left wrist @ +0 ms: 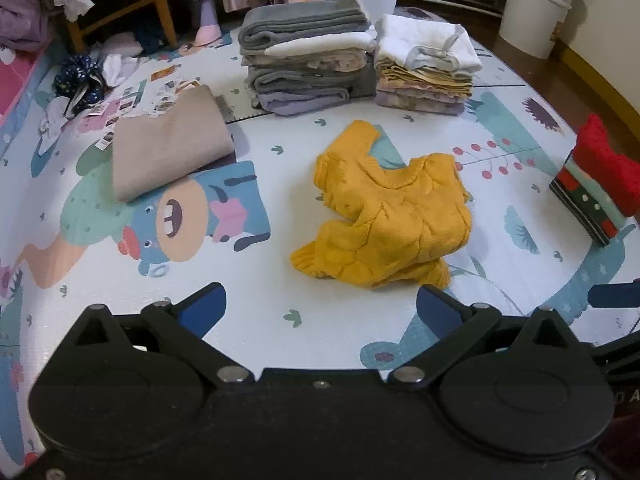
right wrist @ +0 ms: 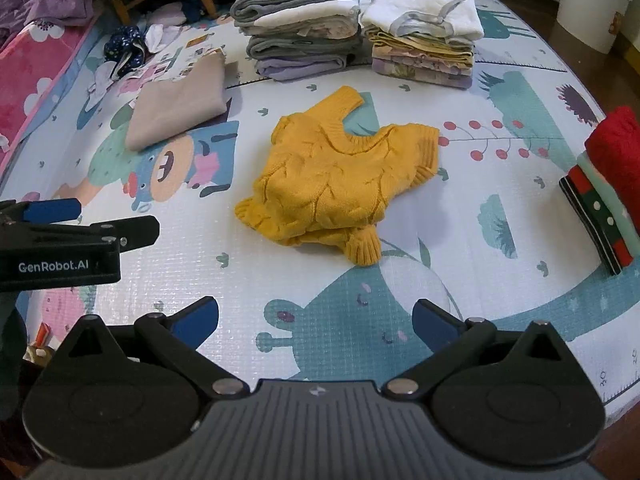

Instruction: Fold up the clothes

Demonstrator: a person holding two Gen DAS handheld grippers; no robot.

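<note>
A yellow cable-knit sweater [left wrist: 388, 208] lies crumpled in the middle of the patterned play mat [left wrist: 280, 288]; it also shows in the right wrist view [right wrist: 340, 176]. My left gripper [left wrist: 320, 312] is open and empty, hovering just short of the sweater's near edge. My right gripper [right wrist: 316, 320] is open and empty, a little back from the sweater. The left gripper's side [right wrist: 60, 240] shows at the left of the right wrist view. A blue fingertip [left wrist: 616, 296] of the right gripper shows at the right edge of the left wrist view.
A folded beige garment [left wrist: 168, 144] lies to the left. Two stacks of folded clothes [left wrist: 308, 56] [left wrist: 428, 68] stand at the back. A folded red, green and black knit [left wrist: 596, 188] lies at the right. Loose cards, a chair and a white bucket [left wrist: 536, 8] ring the mat.
</note>
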